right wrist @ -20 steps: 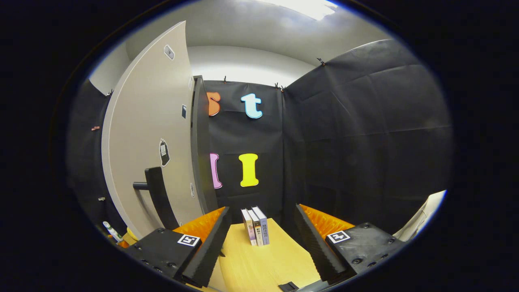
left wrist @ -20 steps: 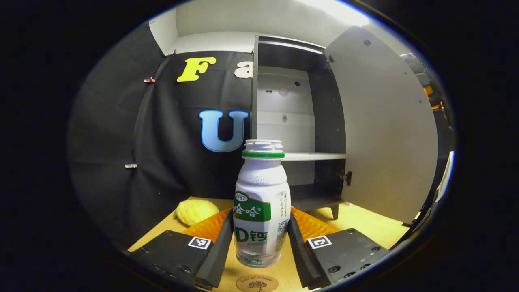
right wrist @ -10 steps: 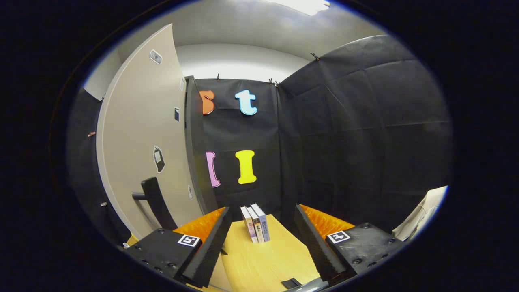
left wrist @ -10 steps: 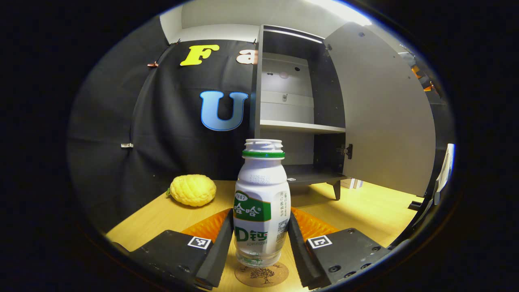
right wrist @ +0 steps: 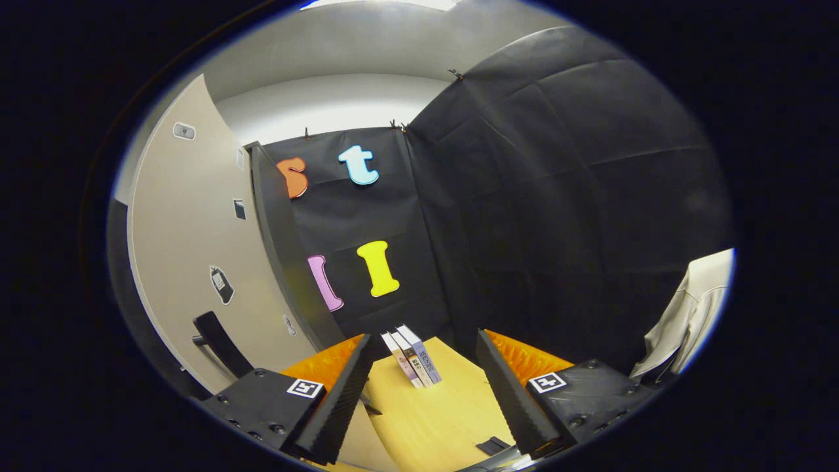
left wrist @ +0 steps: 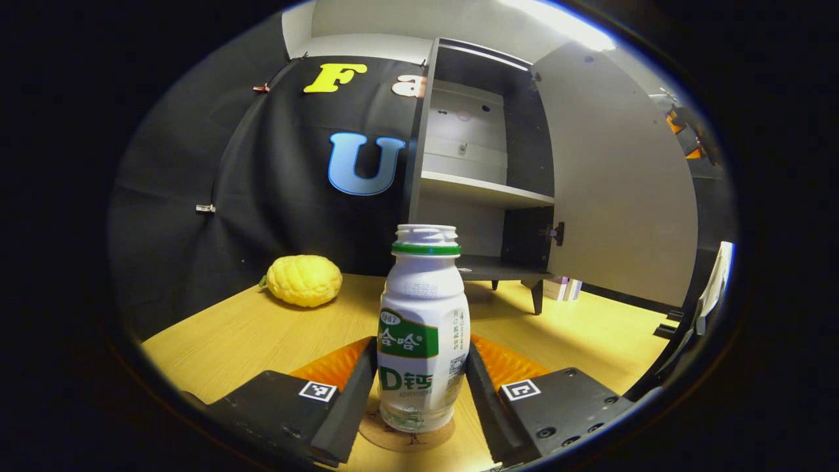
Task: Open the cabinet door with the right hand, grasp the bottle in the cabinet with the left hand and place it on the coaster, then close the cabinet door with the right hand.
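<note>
In the left gripper view a white bottle [left wrist: 423, 334] with a green label and a green neck ring stands upright between my fingers, my left gripper [left wrist: 419, 387] shut on it. Its base rests on or just above the round cork coaster [left wrist: 406, 438] on the wooden table. Behind it the cabinet [left wrist: 482, 164] stands with its door [left wrist: 623, 177] swung wide to the right and its shelves bare. In the right gripper view my right gripper [right wrist: 423, 387] is open with nothing between its fingers, and the door [right wrist: 190, 262] with its black handle [right wrist: 219, 334] is at the left.
A knobbly yellow fruit [left wrist: 303, 280] lies on the table [left wrist: 262, 334] at the back left. Three books [right wrist: 413, 362] stand upright by the black wall ahead of my right gripper. A pale cloth [right wrist: 688, 321] hangs at the right edge.
My left gripper has come down with the bottle onto the coaster, so the cabinet and the fruit have risen in its view. My right gripper has swung to the right, away from the door.
</note>
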Available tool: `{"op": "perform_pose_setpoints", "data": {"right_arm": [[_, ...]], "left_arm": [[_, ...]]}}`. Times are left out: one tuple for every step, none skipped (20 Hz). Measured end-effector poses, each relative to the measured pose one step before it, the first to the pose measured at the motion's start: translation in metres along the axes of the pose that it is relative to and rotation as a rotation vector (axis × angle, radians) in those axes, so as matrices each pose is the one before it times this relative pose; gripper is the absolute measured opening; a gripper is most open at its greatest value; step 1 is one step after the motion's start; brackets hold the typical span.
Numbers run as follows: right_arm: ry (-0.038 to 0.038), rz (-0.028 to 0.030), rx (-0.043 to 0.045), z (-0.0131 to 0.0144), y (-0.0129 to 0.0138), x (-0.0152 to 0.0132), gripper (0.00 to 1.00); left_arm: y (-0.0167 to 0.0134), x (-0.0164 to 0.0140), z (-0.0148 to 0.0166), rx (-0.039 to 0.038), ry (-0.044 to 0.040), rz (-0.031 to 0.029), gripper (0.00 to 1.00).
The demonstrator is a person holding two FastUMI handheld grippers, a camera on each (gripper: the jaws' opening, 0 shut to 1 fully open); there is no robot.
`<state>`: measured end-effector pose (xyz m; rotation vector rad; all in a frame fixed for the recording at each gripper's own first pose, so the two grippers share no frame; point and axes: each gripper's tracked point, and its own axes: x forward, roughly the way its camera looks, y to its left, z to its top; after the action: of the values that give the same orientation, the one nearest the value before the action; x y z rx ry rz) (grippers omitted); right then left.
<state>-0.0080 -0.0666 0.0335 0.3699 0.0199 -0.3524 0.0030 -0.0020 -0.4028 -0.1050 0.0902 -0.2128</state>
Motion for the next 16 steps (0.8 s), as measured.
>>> {"op": "perform_pose_setpoints", "data": {"right_arm": [[-0.00019,-0.00181,0.01042,0.00058,-0.00044,0.00042,0.98],[0.00101,-0.00159,0.00303,0.00011,0.00037,0.00040,0.97],[0.00163,0.00013,-0.00423,-0.00034,-0.00012,0.00075,0.97],[0.00345,0.00102,-0.01040,-0.00034,-0.00143,-0.00104,0.98],[0.00391,0.00379,-0.00954,-0.00222,-0.00281,-0.00191,0.98],[0.00242,0.00351,-0.00399,-0.00010,-0.00018,-0.00075,0.98],[0.00047,0.00455,-0.00197,-0.00008,0.00095,-0.00026,0.98],[0.00332,0.00292,-0.00753,-0.00114,0.00023,0.00116,0.98],[0.00492,0.00267,-0.01253,-0.00188,-0.00100,-0.00077,0.98],[0.00484,0.00540,-0.01279,-0.00110,-0.00061,0.00035,0.98],[0.00343,0.00360,-0.01277,-0.00123,-0.00106,-0.00042,0.98],[0.00186,0.00346,-0.01439,0.00000,-0.00073,-0.00034,0.98],[-0.00106,0.00283,-0.01591,0.00034,-0.00108,0.00064,0.98],[-0.00184,0.00354,-0.01390,-0.00020,-0.00110,0.00188,0.98],[-0.00262,0.00599,-0.01218,-0.00036,0.00009,-0.00009,0.98],[-0.00328,0.00675,-0.01175,0.00027,0.00004,0.00153,0.98]], "left_arm": [[0.00106,-0.00001,-0.00407,0.00954,0.00853,0.00777,0.77],[0.00049,-0.00068,-0.00088,0.00322,-0.00044,0.00212,0.78],[-0.00192,0.00089,0.00005,0.00053,-0.00262,-0.00782,0.78],[-0.00312,-0.00086,0.00133,0.00022,-0.00390,-0.00980,0.79],[-0.00346,-0.00234,-0.00057,-0.00358,-0.00279,-0.00581,0.79],[-0.00157,-0.00125,0.00144,-0.00210,-0.00178,-0.00273,0.82],[-0.00177,-0.00209,0.00137,0.00797,-0.00172,-0.00514,0.84],[0.00053,-0.00234,0.00348,0.02315,-0.00895,0.00979,0.89],[-0.00150,-0.00035,0.00780,0.02319,-0.01049,-0.00554,0.89],[-0.00162,-0.00024,0.00401,0.01278,0.00064,-0.00955,0.95],[-0.00004,0.00119,-0.00200,-0.00106,0.00584,-0.00509,0.95],[-0.00001,-0.00062,0.00058,-0.01210,0.00567,0.00057,0.93],[-0.00008,-0.00177,0.00305,-0.01557,0.00283,0.00011,0.95],[0.00216,-0.00195,0.00694,-0.01032,-0.00282,0.00698,0.95],[0.00067,-0.00255,0.00816,-0.00344,-0.00325,0.00829,0.95],[0.00073,-0.00163,0.00907,0.00297,-0.00103,0.00624,0.95]]}}
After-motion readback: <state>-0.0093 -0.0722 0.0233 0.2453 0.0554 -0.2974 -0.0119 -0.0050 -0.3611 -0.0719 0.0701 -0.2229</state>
